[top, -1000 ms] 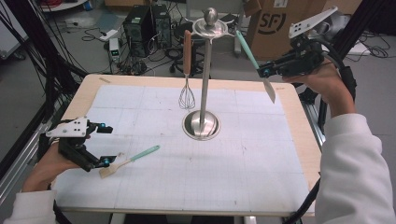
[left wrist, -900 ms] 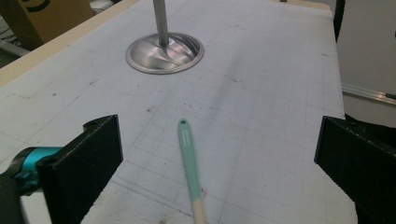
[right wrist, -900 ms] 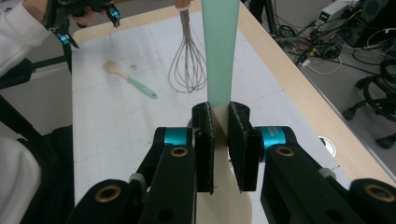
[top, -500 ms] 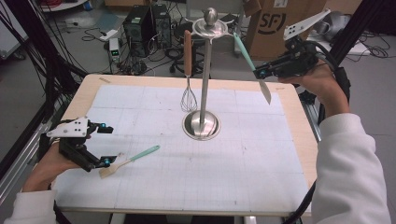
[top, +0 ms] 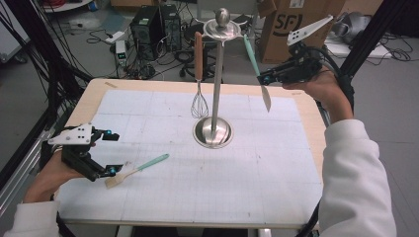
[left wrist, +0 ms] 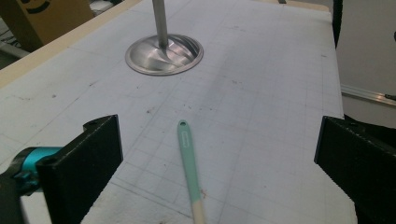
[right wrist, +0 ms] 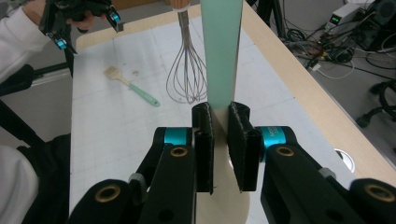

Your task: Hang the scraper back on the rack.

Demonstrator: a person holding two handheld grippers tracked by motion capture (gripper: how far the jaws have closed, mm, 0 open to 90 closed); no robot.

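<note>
A steel stand (top: pixel 216 74) rises from a round base (top: pixel 212 133) at the table's middle. A whisk (top: pixel 199 103) with a wooden handle hangs from the stand's top disc. My right gripper (top: pixel 263 79) is raised right of the stand, shut on a spatula (top: pixel 267 98) where its teal handle meets the beige blade (right wrist: pixel 219 42). The handle's tip reaches the top disc; whether it is hooked there I cannot tell. My left gripper (top: pixel 115 153) rests open at the table's front left, its jaws wide apart on either side of a small teal-handled spatula (left wrist: pixel 187 149) lying flat.
A white grid mat (top: pixel 276 173) covers the wooden table (top: pixel 309 111). Beyond the far edge stand a cardboard box (top: pixel 284 24), computer cases (top: pixel 148 24) and tangled cables on the floor. A black frame pole (top: pixel 368 44) rises at the right.
My right gripper has carried the spatula leftward, bringing the handle's tip to the stand's top disc. The left gripper and the small spatula have stayed put.
</note>
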